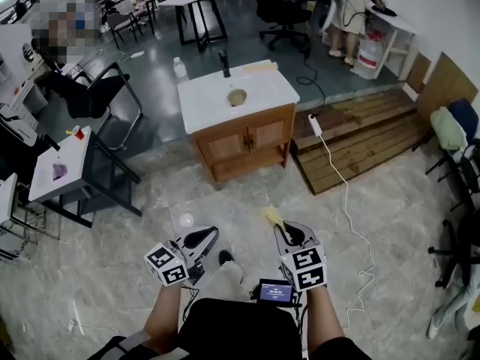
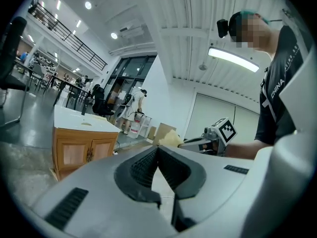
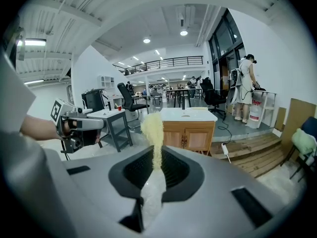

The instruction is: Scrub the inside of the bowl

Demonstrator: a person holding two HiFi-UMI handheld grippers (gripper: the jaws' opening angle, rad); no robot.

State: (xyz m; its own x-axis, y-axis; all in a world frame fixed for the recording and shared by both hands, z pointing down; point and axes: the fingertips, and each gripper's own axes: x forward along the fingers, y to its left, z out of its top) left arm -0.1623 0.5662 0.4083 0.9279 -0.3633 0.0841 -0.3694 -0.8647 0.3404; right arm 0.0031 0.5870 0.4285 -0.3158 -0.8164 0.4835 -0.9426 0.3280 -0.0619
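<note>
1. Bowl (image 1: 237, 97): one, small, round and tan-brown. It sits upright near the middle of the white counter (image 1: 202, 111), well apart from me and from both of my tongs. It is too small from here to tell what is in it.
2. Counter: it tops a wooden cabinet (image 1: 244, 145) with two doors. A black tap (image 1: 224, 64) stands at the back edge, behind the bowl.
3. Bottle (image 1: 179, 67): clear, with a pale cap, just past the counter's far left corner. I cannot tell how full it is.
4. Red cup (image 1: 77, 132): on the far end of a small white side table (image 1: 45, 186) off to my left. A purple item (image 1: 59, 171) lies nearer along the same top.
5. Right tongs (image 3: 156, 150): pinching a yellow scrub pad (image 3: 152, 128). The pad stands edge-on between the ribbed pads. Its rough yellow end sticks out past the tips, and a paler part runs back into the throat.
6. Left tongs (image 2: 158, 150): pressed together, with nothing between them.
7. I hold both tongs low in front of me, side by side and apart, over the pale stone floor (image 1: 225, 193).
</note>
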